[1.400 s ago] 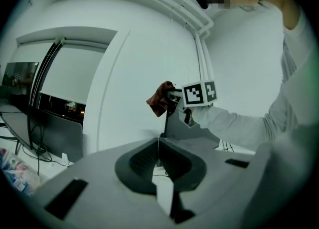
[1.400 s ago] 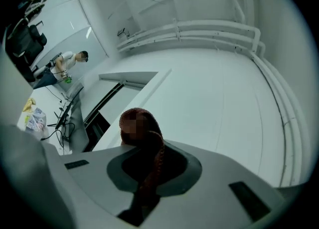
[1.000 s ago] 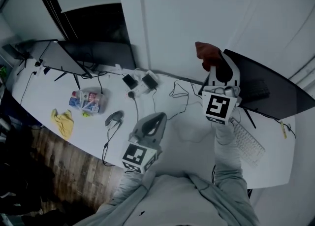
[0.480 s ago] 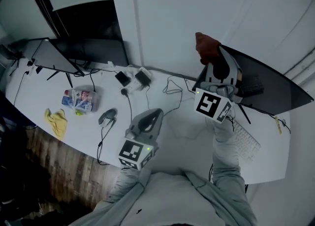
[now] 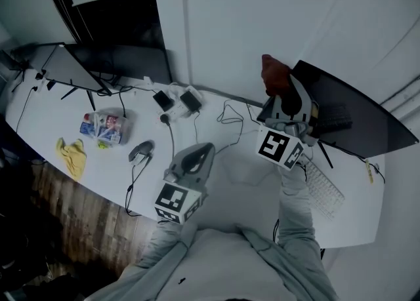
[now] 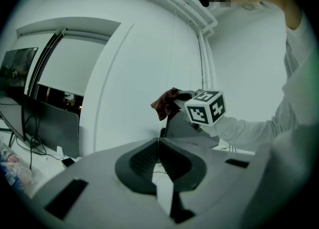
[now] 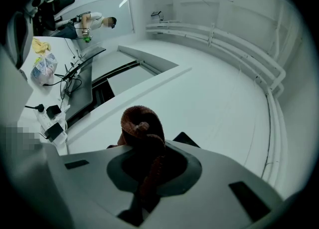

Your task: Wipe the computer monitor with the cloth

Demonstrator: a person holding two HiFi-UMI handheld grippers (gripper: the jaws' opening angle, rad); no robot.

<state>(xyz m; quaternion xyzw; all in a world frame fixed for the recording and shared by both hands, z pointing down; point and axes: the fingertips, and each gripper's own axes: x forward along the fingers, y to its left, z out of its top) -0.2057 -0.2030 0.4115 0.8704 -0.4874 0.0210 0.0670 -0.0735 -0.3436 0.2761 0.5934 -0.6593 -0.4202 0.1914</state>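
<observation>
Two grippers show, but only the right gripper [image 5: 283, 93] is placed for the wipe. Its jaws are clamped on the dark red cloth [image 5: 274, 73], which bunches out past the tips at centre-right of the head view. The computer monitor [image 5: 348, 113] lies just right of the cloth, its dark panel running lengthwise from there toward the frame's right edge. Whether cloth and panel touch I cannot tell. A stroke would likely run rightward along that length. The left gripper [image 5: 200, 155], at lower centre, has its jaws together on nothing, well apart from the monitor.
</observation>
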